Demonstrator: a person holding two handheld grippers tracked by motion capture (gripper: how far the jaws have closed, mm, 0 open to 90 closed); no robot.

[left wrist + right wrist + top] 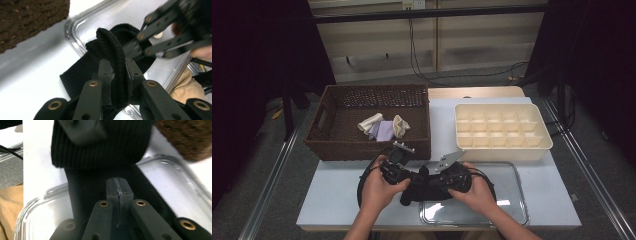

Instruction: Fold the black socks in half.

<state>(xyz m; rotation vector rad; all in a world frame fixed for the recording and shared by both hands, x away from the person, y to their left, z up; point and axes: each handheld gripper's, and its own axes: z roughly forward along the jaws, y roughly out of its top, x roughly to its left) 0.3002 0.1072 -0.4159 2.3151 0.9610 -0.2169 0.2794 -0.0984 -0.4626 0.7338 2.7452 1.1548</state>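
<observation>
Left gripper view: a rolled fold of the black sock (112,62) is pinched between the jaws of the left gripper (117,75). The sock is draped over the rim of the clear tray (75,37), partly on the white table (30,75). Right gripper view: the right gripper (118,188) is pressed fully together, with sock fabric (100,145) seen just ahead.

Black ribbed sock (117,65), brown wicker basket (332,145), cream divided tray (502,148)
</observation>
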